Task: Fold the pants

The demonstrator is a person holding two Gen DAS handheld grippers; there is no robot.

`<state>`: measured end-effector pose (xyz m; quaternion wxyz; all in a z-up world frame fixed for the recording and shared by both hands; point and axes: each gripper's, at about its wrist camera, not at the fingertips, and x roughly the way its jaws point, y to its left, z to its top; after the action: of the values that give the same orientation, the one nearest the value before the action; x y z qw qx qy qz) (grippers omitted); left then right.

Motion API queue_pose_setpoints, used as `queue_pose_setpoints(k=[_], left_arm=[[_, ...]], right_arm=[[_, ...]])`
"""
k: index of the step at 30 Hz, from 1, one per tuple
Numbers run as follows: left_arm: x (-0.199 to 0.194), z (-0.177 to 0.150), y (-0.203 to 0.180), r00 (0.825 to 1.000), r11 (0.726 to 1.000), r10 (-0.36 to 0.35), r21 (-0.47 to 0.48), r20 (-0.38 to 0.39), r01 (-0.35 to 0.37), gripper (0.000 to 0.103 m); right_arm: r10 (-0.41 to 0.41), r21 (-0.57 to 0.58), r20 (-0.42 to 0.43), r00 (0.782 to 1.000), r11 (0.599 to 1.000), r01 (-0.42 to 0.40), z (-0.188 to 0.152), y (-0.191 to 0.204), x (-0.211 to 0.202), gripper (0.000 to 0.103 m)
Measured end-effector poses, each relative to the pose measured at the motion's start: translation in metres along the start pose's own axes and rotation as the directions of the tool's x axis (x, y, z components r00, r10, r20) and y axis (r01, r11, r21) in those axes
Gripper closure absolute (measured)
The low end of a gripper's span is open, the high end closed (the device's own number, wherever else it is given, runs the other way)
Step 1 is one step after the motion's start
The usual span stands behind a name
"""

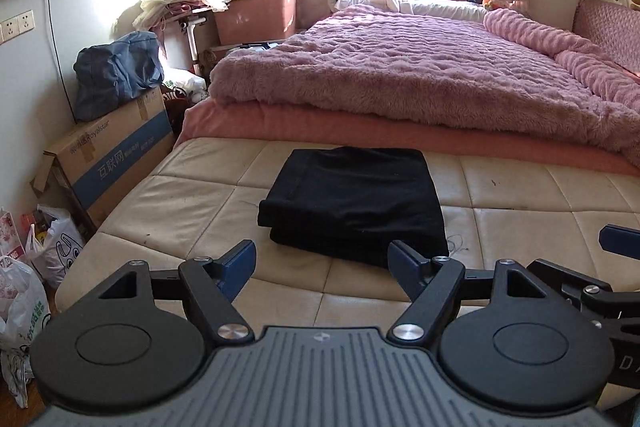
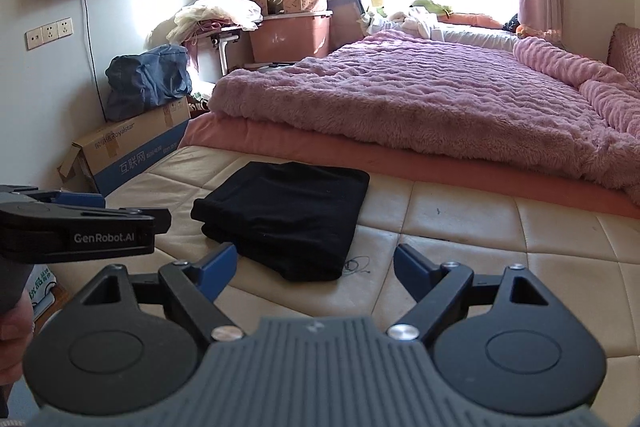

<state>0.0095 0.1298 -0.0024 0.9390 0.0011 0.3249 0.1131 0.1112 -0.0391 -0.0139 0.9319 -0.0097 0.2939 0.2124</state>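
Note:
Black pants [image 1: 352, 205] lie folded into a flat rectangle on the cream quilted bench [image 1: 540, 227] at the foot of the bed. They also show in the right wrist view [image 2: 288, 215]. My left gripper [image 1: 322, 263] is open and empty, hovering just in front of the pants' near edge. My right gripper [image 2: 314, 267] is open and empty, just before the pants' near right corner. The left gripper's body [image 2: 76, 227] shows at the left of the right wrist view.
A purple fluffy blanket [image 1: 420, 67] covers the bed beyond the bench. A cardboard box [image 1: 116, 155] with a blue bag [image 1: 116, 75] on it stands at left. Plastic bags [image 1: 24, 279] sit on the floor at the left. Stacked bedding and a pink bin [image 1: 256, 11] stand at the back.

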Motion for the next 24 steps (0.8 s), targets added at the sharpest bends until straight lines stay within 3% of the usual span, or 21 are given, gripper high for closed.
queue_pose_setpoints(k=[8, 24], left_arm=[[0.002, -0.010, -0.003, 0.999, 1.000, 0.001, 0.015, -0.035, -0.001, 0.015], [-0.001, -0.013, -0.008, 0.999, 0.999, -0.025, 0.024, -0.038, 0.026, 0.015]], right_arm=[[0.003, 0.021, -0.057, 0.998, 1.000, -0.002, -0.012, -0.001, 0.007, 0.021], [0.006, 0.032, -0.079, 0.997, 0.999, -0.003, -0.017, -0.002, 0.006, 0.021]])
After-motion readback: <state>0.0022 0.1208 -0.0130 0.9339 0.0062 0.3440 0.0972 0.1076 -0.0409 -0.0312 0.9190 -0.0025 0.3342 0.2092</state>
